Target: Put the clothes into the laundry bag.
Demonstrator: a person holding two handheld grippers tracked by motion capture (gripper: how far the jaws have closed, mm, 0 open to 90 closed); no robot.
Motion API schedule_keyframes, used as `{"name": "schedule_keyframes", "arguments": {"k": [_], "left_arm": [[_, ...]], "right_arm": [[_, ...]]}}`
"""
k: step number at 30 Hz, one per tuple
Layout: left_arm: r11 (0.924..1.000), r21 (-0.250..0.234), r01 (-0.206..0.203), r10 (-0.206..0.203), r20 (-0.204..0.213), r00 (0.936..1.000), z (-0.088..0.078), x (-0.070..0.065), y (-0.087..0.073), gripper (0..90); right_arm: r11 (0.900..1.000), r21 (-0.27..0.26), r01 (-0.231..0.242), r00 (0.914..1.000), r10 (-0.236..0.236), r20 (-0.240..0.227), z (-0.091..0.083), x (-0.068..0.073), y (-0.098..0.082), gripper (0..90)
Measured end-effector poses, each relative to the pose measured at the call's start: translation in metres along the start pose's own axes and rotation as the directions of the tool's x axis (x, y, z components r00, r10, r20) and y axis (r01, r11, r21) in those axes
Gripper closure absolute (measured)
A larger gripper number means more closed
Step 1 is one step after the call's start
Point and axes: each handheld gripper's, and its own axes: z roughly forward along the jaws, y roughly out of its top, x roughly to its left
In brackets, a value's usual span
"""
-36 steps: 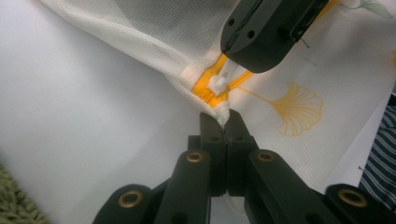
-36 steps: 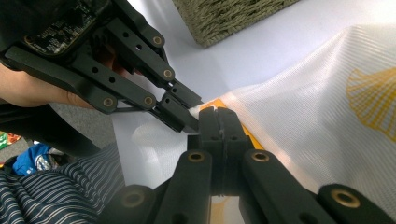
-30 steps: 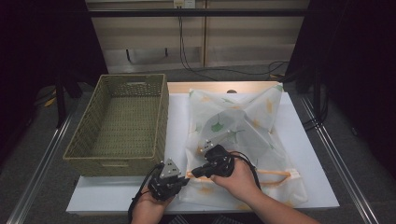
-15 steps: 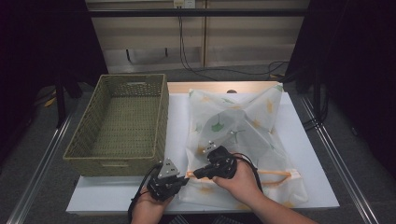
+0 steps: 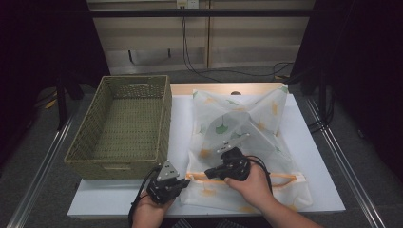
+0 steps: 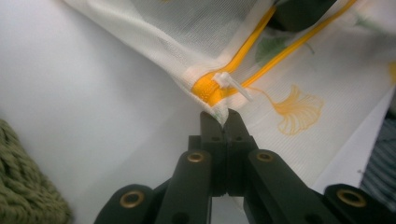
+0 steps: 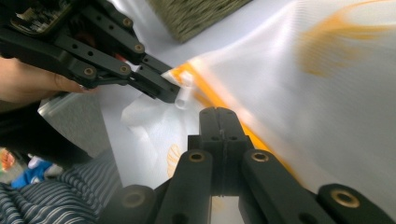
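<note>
Both claws closed; right claw grip possibly on mesh bag.

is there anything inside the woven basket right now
No, in the high view the green woven basket shows a bare woven floor, while the white mesh bag lies outside it on the table.

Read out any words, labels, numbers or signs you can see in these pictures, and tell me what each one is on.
There is no readable text anywhere.
The mesh laundry bag carries only printed ginkgo leaves, no words.
The woven basket bears no label.
The wall socket at the top edge is too small to show any marking.
The left gripper and right gripper show no lettering.
</note>
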Motion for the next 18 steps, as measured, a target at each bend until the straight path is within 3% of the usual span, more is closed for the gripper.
{"name": "schedule_keyframes", "arguments": {"k": [3, 9, 13, 14, 18], "left_arm": [[0.9989, 0.014, -0.046, 0.046, -0.02, 0.9987, 0.0, -0.005, 0.003, 90.0], [0.9996, -0.009, -0.027, 0.027, -0.015, 0.9995, 0.0, -0.006, 0.003, 90.0], [0.999, -0.016, -0.041, 0.04, -0.008, 0.9991, 0.0, -0.006, 0.003, 90.0], [0.9991, -0.018, -0.039, 0.039, -0.012, 0.9992, 0.0, -0.007, 0.003, 90.0], [0.9983, -0.021, -0.055, 0.055, -0.012, 0.9984, 0.001, -0.008, 0.004, 90.0]], "right_arm": [[1.0, -0.011, 0.004, 1.0, -0.004, 0.001, -0.005, -0.001, 0.0, 90.0], [0.999, 0.01, 0.044, 0.999, -0.043, -0.013, 0.01, 0.011, 0.002, 90.0], [0.998, 0.042, 0.05, 0.9985, -0.049, -0.024, 0.02, 0.012, -0.002, 90.0], [0.998, 0.049, 0.051, 0.9984, -0.049, -0.028, 0.022, 0.013, -0.002, 85.2], [0.996, 0.067, 0.053, 0.9983, -0.051, -0.027, 0.029, 0.013, -0.001, 80.8]]}}
